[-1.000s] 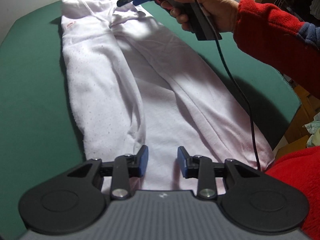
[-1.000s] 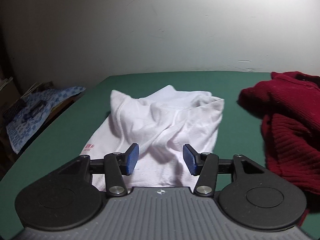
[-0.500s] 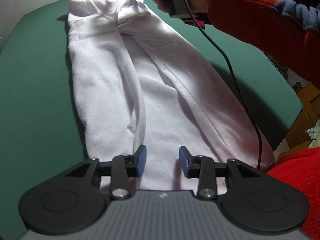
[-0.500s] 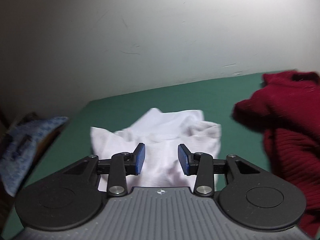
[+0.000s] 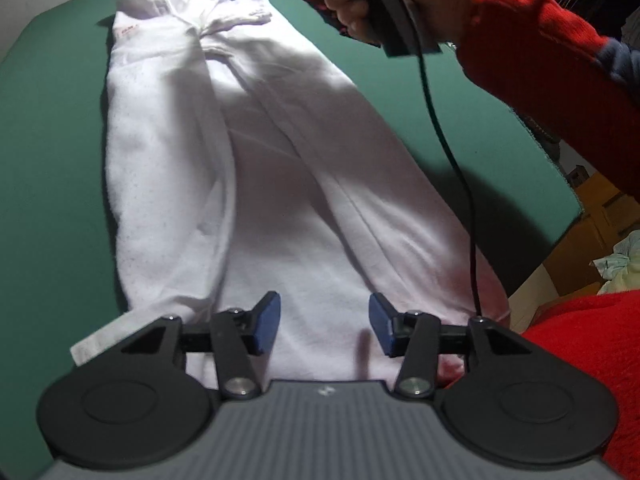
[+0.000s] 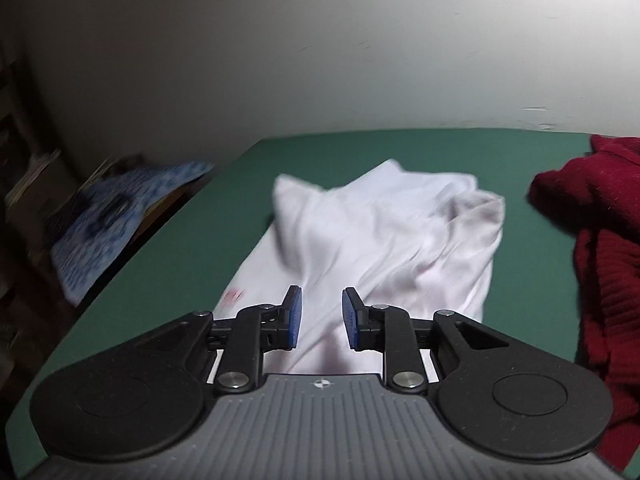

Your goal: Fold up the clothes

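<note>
The white trousers (image 5: 280, 184) lay lengthwise on the green desk (image 5: 48, 152) while the right tongs (image 6: 320, 316) (empty, narrowed since a second before) hovered over the waistband, the left tongs (image 5: 324, 320) wide at the cuffs.

**Rig and wearer appearance**

Left gripper (image 5: 324, 326) and right gripper (image 6: 320, 316): black linkage arms, blue pads (image 5: 266, 322), silver screws, ribbed grey housing with round black discs. Thin black cable (image 5: 444, 140). Fuzzy red sleeve (image 5: 548, 60), navy band.

A green worktop (image 6: 168, 264) fills mid-frame below a pale wall (image 6: 320, 48). Blue patterned cloth (image 6: 108, 220) lies blurred at left. Wooden furniture (image 5: 600, 216) stands at right.
</note>
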The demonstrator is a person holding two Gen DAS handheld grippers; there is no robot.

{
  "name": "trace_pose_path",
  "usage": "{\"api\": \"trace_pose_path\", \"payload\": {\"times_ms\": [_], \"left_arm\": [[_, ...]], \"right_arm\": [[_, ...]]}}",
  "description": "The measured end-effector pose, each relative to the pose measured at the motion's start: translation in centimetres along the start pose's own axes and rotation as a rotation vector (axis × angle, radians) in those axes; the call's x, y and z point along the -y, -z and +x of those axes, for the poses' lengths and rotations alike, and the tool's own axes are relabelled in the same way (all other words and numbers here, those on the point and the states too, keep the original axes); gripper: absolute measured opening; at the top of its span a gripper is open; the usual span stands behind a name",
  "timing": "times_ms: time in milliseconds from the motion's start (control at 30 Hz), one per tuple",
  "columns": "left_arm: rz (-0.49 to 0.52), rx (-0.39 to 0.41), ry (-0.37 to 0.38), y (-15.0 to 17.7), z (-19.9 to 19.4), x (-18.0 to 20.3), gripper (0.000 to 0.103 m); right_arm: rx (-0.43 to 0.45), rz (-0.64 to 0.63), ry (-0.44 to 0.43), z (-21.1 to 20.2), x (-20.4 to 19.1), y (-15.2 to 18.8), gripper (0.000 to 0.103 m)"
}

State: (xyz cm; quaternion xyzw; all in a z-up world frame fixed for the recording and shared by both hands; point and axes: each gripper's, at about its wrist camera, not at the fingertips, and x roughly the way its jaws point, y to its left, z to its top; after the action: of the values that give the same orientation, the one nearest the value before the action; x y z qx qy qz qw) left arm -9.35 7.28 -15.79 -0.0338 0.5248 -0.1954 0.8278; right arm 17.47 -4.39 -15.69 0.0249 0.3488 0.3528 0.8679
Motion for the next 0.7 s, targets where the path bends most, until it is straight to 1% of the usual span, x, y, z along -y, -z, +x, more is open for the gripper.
{"api": "trace_pose_path", "payload": {"times_ms": [100, 133, 167, 233, 267, 333, 367, 400, 433, 467, 533, 600, 633, 700], "left_arm": [[0.042, -0.014, -0.002, 0.7, -0.2, 1.8, 0.05], [0.05, 0.001, -0.034, 1.1, -0.9, 2.1, 0.05], [0.058, 0.018, -0.067, 1.5, -1.5, 2.4, 0.051], [0.055, 0.033, -0.136, 2.5, -3.2, 1.9, 0.054], [0.06, 0.045, -0.181, 2.9, -4.1, 1.4, 0.054], [0.059, 0.07, -0.247, 3.6, -6.0, -0.2, 0.057], [0.05, 0.078, -0.258, 3.7, -6.9, -1.3, 0.06], [0.045, 0.09, -0.239, 3.8, -7.5, -2.6, 0.064], [0.041, 0.102, -0.217, 3.8, -8.1, -3.8, 0.067], [0.041, 0.101, -0.185, 3.7, -8.1, -5.2, 0.073], [0.058, 0.087, -0.133, 3.2, -7.3, -7.0, 0.07], [0.072, 0.081, -0.103, 3.1, -6.4, -8.2, 0.056], [0.072, 0.075, -0.082, 3.0, -5.9, -8.7, 0.053], [0.07, 0.061, -0.039, 2.9, -4.8, -9.7, 0.054]], "right_arm": [[-0.057, -0.082, -0.098, -3.1, -2.3, 3.2, 0.025], [-0.073, -0.083, -0.126, -3.9, -2.7, 4.3, 0.028], [-0.088, -0.056, -0.148, -4.6, -2.8, 5.3, 0.03], [-0.112, -0.013, -0.188, -6.4, -3.3, 7.5, 0.032], [-0.114, -0.003, -0.198, -7.1, -3.7, 8.5, 0.033], [-0.109, -0.012, -0.185, -8.2, -4.5, 9.8, 0.034], [-0.101, -0.02, -0.174, -8.7, -4.9, 10.3, 0.035], [-0.096, -0.02, -0.165, -9.0, -5.2, 10.7, 0.038], [-0.096, -0.008, -0.161, -9.1, -5.4, 10.8, 0.039], [-0.098, 0.009, -0.158, -9.1, -5.6, 10.8, 0.039], [-0.092, 0.036, -0.146, -9.1, -6.0, 10.9, 0.039], [-0.077, 0.052, -0.122, -9.4, -6.6, 10.9, 0.039], [-0.07, 0.059, -0.108, -9.6, -7.0, 10.9, 0.039], [-0.067, 0.065, -0.098, -10.0, -7.8, 11.0, 0.039]]}}
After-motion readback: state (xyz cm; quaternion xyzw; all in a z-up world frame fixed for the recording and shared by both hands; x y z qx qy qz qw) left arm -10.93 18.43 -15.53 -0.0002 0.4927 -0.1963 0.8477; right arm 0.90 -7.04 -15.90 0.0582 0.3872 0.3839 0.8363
